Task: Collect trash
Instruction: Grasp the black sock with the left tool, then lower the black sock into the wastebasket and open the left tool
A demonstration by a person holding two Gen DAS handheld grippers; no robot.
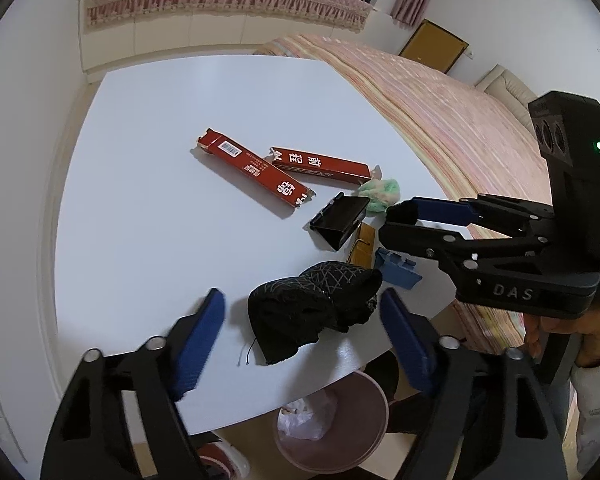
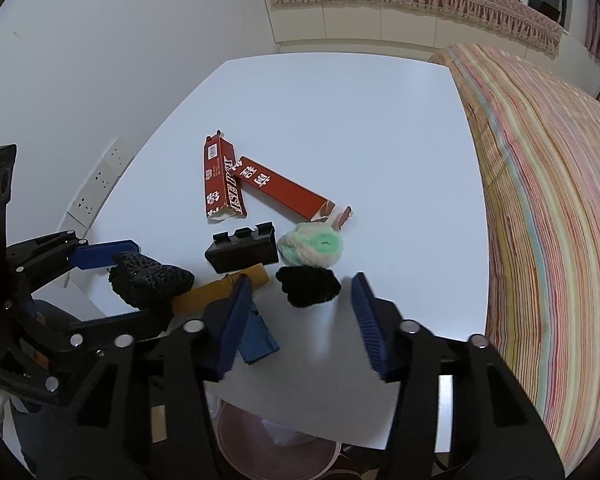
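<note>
Now: left gripper [image 1: 302,316] fingers wide open astride black sock [image 1: 312,312] near counter [image 1: 220,100] edge above bin [image 1: 332,420]; right gripper [image 2: 296,312] open, empty. Close low, centred on sock.

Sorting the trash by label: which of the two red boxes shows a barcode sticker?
The left red box, nearer the wall: a white barcode sticker sits near its far end. The other red box, by the green pouf, shows only lettering.
</note>
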